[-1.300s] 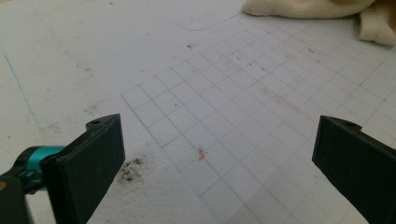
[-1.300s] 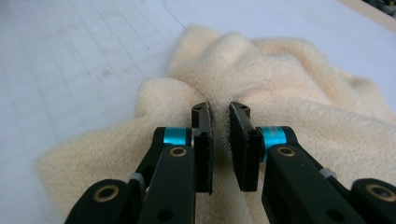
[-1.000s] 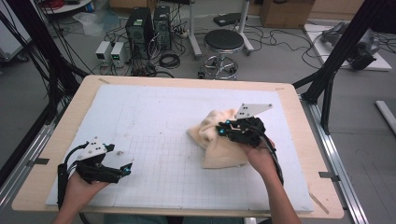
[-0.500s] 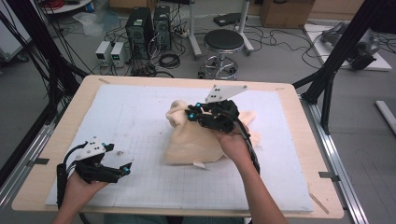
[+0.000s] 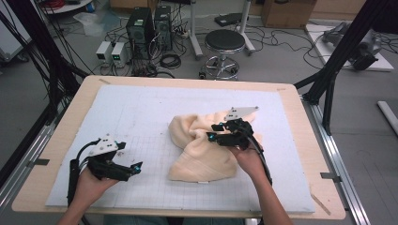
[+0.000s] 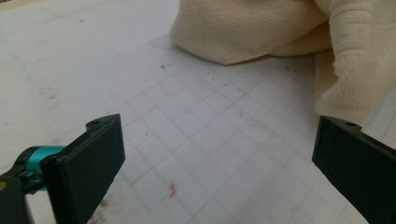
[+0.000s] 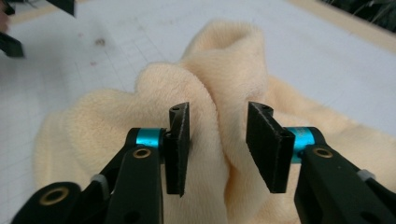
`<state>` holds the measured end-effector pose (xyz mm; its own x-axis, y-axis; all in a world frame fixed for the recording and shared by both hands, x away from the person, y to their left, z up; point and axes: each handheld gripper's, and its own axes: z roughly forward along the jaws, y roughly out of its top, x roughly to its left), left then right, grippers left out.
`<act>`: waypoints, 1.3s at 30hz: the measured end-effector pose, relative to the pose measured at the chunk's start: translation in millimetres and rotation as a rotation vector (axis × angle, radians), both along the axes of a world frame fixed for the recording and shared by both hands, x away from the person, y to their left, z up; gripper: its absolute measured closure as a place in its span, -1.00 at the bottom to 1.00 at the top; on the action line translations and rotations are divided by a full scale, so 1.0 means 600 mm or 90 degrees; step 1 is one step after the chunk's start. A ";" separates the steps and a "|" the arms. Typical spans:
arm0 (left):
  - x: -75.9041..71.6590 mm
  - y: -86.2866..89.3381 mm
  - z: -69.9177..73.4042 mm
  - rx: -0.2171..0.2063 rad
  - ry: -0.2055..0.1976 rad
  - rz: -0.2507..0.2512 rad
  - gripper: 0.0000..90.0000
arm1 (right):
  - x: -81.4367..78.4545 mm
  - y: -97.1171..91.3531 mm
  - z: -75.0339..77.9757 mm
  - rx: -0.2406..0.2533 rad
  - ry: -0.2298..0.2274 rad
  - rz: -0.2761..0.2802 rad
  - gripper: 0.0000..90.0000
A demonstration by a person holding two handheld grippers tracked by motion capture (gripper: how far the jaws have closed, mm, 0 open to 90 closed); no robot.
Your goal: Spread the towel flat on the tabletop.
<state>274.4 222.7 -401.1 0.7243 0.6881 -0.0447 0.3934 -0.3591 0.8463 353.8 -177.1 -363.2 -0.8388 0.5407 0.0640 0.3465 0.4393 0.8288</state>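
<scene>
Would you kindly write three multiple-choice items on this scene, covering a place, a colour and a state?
1. Where does the cream towel lie?
A. on the white mat
B. on the stool
C. on the floor

2. What colour are the collars behind the tongs' pads?
A. red
B. teal
C. yellow

3. How do the left tongs stand?
A. clamped on the towel
C. shut on nothing
B. open over bare mat

Key: 1 A, it lies bunched on the mat; 2 B, teal shows in both gripper views; 3 B, the jaws stand wide apart over gridded mat.
</scene>
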 end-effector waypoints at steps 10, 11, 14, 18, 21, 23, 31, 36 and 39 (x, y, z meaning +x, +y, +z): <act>0.054 -0.080 -0.004 -0.021 -0.009 -0.040 -0.49 | -0.068 -0.037 -0.004 -0.017 -0.051 0.039 0.15; 0.060 -0.088 -0.005 -0.025 -0.003 -0.044 -0.41 | -0.072 -0.039 -0.012 -0.024 -0.049 0.042 0.15; 0.078 -0.114 -0.014 -0.048 0.012 -0.059 -0.22 | -0.077 -0.047 -0.038 -0.052 -0.042 0.041 0.13; 0.098 -0.157 -0.031 -0.033 0.030 -0.081 -0.06 | -0.079 -0.065 -0.065 -0.032 -0.023 0.022 0.11; 0.108 -0.190 -0.044 -0.012 0.024 -0.085 -0.03 | -0.080 -0.064 -0.075 -0.047 -0.012 0.024 0.12; 0.112 -0.208 -0.053 -0.002 0.032 -0.098 0.01 | -0.079 -0.061 -0.077 -0.055 -0.013 0.025 0.13; 0.117 -0.236 -0.059 0.060 0.025 -0.103 0.70 | -0.075 -0.045 -0.089 -0.096 -0.010 0.031 0.48; 0.109 -0.222 -0.042 0.078 0.018 -0.120 0.89 | -0.073 -0.048 -0.089 -0.079 0.002 0.045 0.72; 0.102 -0.205 -0.027 0.077 0.007 -0.127 0.90 | -0.075 -0.054 -0.080 -0.062 -0.010 0.045 0.78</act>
<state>335.4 99.5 -417.1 0.8464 0.5321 0.0204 0.3136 -0.5290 0.7885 308.9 -209.6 -411.2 -0.8753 0.4836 0.0008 0.2994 0.5406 0.7862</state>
